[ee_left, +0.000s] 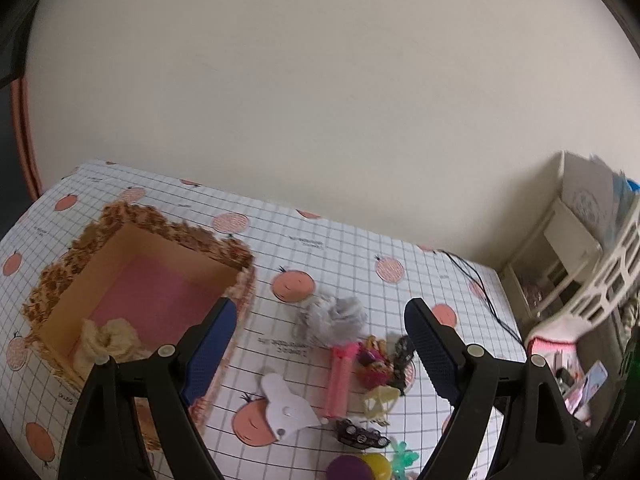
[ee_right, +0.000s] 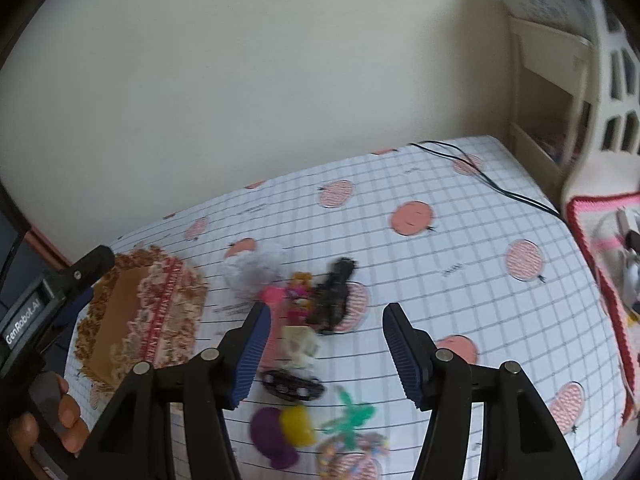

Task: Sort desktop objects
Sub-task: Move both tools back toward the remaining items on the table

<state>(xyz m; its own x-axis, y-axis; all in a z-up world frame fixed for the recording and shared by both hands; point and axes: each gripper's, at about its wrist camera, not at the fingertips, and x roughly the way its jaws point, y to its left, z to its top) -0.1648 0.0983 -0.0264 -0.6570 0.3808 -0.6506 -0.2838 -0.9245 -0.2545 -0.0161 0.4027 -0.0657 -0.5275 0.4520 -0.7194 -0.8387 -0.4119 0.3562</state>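
Fingers of my left gripper [ee_left: 320, 344] stand wide apart with nothing between them, and my right gripper [ee_right: 324, 354] is released too, its pads touching nothing. Both point down at a slant toward the checked tablecloth [ee_left: 352, 248].

Nearest to me, just under the fingertips, lie the purple and yellow balls [ee_right: 282, 434], a green plastic piece [ee_right: 352, 414] and a dark hair clip [ee_right: 292, 386]. A little further is the main pile: a pink comb [ee_left: 340, 380], a cream claw clip [ee_left: 380, 400], a small colourful toy [ee_left: 374, 364] and a black lace piece [ee_right: 334, 294]. The comb has its long axis running away from me, almost along my fingers. Beyond them sits the grey fluffy scrunchie [ee_left: 332, 320].

I judge that the coming move turns on this: the pile lies straight ahead between the open fingers of both grippers, while the box with lace rim [ee_left: 132, 288] is to the left of the pile, just beside my left gripper. A cream scrunchie [ee_left: 106, 340] is already inside the box, in its near corner. So my left hand is nearer to the box, and the right one [ee_right: 48, 420] has the small items more centred below it.

Far away at the right edge stand a white basket [ee_left: 612, 272] and a shelf, and a thin dark cable [ee_right: 480, 176] crosses the far corner of the cloth.
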